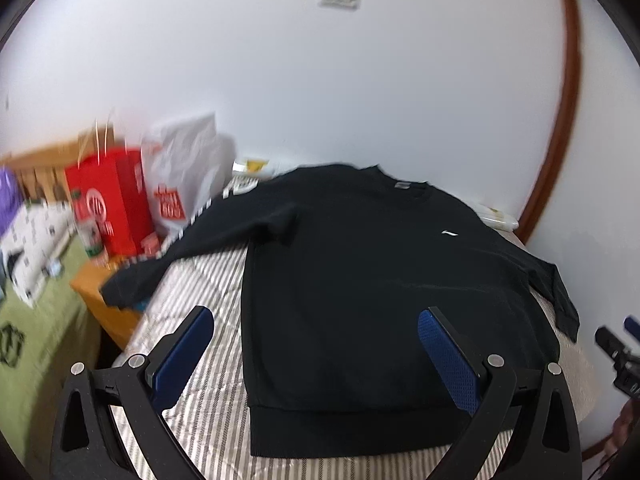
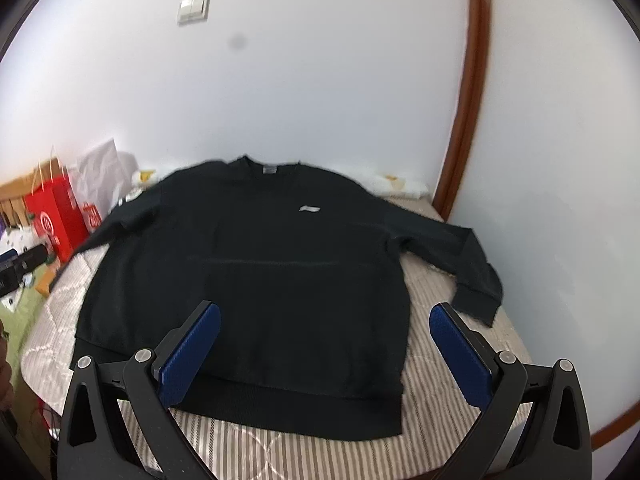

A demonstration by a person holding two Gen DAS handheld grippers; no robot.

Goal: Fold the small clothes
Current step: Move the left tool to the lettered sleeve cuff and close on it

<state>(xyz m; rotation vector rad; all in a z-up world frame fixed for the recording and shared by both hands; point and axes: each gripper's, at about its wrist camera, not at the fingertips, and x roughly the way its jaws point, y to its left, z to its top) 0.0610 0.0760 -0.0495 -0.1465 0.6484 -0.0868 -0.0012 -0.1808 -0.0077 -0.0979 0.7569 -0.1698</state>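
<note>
Two grippers are being held low over the near end of a bed, both spread wide with nothing between the blue pads. The left gripper [image 1: 316, 316] is being kept above the lower left part of a black sweatshirt [image 1: 360, 280], its jaws straddling the garment's left side edge near the hem. The right gripper [image 2: 325, 312] is being kept above the lower right part of the same black sweatshirt [image 2: 248, 264], its jaws straddling the right side edge.

The sweatshirt is being displayed flat, front up, collar toward the wall, on a striped bed cover [image 2: 440, 380]. Both sleeves are being left spread outward; the left one is trailing off the cover's edge toward a wooden nightstand [image 1: 104, 304]. A red gift bag [image 1: 108, 204] and a white plastic bag [image 1: 188, 164] are being seen beside that sleeve. A light switch [image 2: 193, 8] is being seen on the white wall.
</note>
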